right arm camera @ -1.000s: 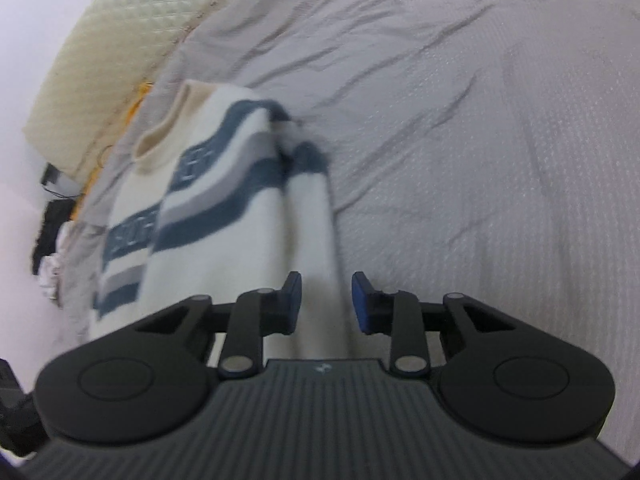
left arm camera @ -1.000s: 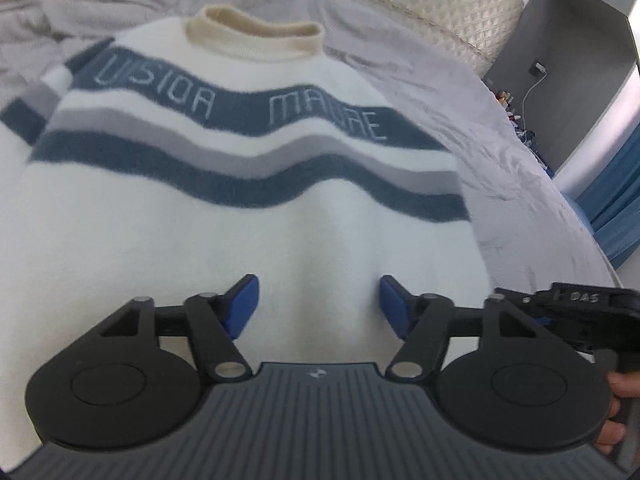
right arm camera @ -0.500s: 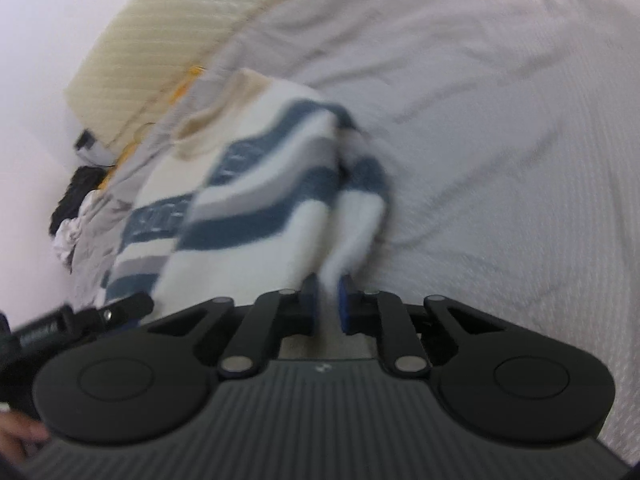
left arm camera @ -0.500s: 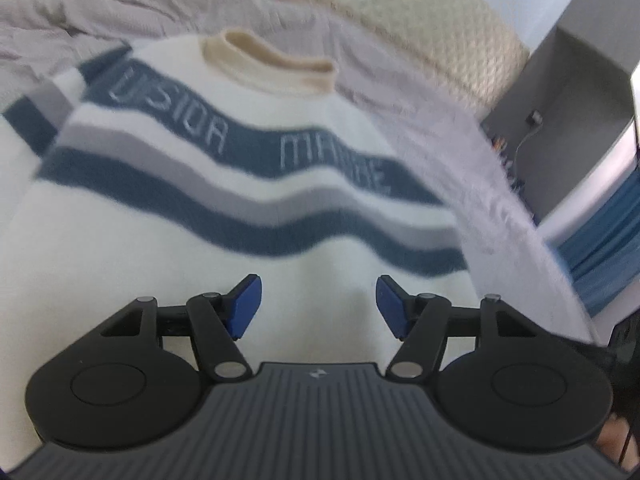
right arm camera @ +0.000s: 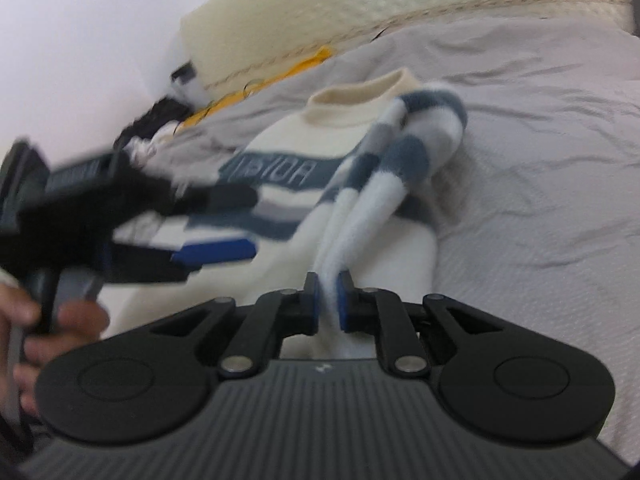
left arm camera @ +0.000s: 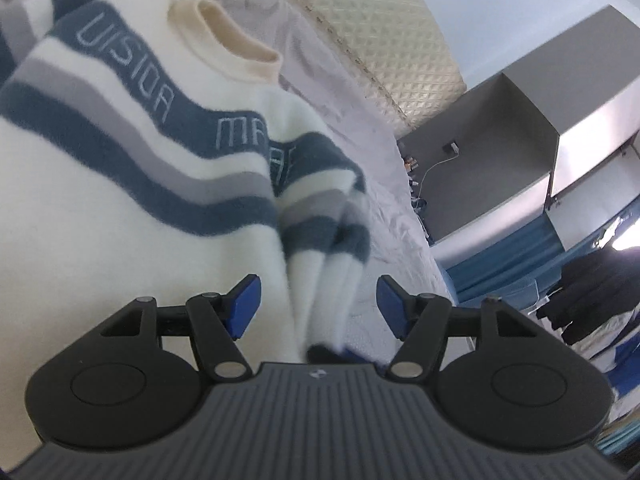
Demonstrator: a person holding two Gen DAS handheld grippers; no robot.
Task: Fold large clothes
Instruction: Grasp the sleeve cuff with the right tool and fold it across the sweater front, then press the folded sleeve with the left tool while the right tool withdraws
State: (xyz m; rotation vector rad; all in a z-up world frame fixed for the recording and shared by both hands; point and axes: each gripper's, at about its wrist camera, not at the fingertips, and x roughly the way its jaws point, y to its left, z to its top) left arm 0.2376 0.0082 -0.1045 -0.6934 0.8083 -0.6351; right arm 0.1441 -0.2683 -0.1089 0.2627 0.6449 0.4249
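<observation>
While the sleeve swings over: everything on this bed is happening on one side of the garment.
Left gripper: the black two-finger left gripper with blue pads hangs with its jaws wide apart and nothing pressed between them; in the right wrist view it shows as a blurred black shape at the left, held by a hand.
Sweater: the fluffy white knit sweater with navy and grey wavy stripes and a cream collar lies face up on the grey bedspread, its body ahead of and to the left of the left jaws, lettering band uppermost.
What changed: a second ago the chest lay flat and clear between the left jaws; now the striped sleeve hangs bunched right in that gap, its lower end dropping below the pads.
Right gripper: the matching black right gripper stood apart on either side of this sleeve a second ago; its jaws have just been closing and are now clamped on the white cuff end, cloth pinched between the blue pads.
Sleeve path: from those jaws the sleeve rises forward and loops over the shoulder, lifted off the bedspread.
Meaning: I'd judge the sleeve fold is under way, not finished; the sleeve has yet to be laid across the chest.
</observation>
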